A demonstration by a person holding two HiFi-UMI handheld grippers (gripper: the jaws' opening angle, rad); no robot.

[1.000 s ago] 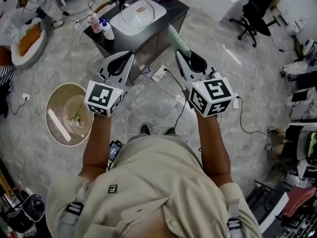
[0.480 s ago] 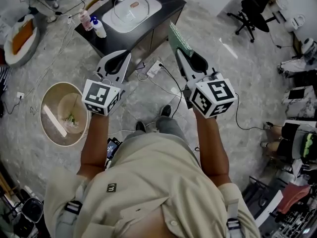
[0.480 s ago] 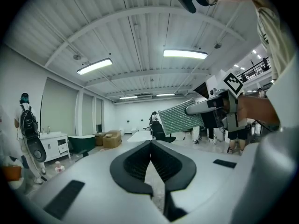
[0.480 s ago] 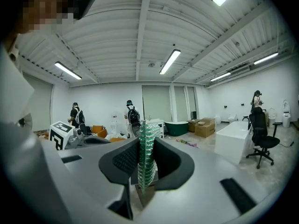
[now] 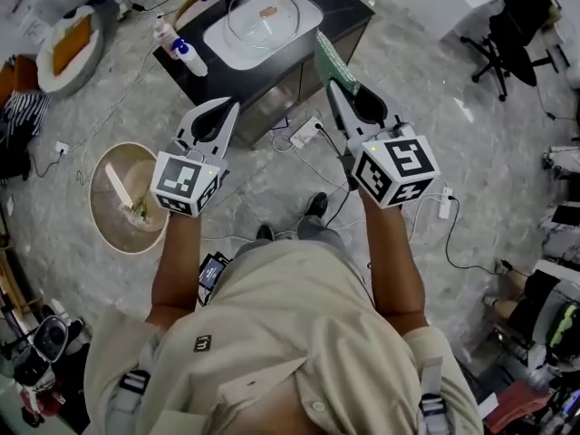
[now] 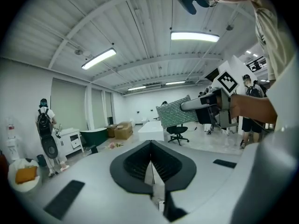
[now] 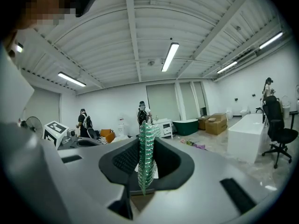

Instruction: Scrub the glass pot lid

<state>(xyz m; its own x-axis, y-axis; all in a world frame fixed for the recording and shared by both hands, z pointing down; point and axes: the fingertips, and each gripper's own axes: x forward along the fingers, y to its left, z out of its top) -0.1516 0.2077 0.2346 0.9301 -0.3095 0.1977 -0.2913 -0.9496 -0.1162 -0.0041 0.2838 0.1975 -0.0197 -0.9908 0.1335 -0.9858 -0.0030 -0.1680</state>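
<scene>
Item: glass pot lid, lying in white basin on dark surface, ahead of both claws, well apart. R claw pinching green scrub pad (edge fwd); looks the nearer, lid fwd-left of it. L claw pressed together, empty

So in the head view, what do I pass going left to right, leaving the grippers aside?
A round beige bin, glass pot lid, green scrub pad, black office chair.
</scene>
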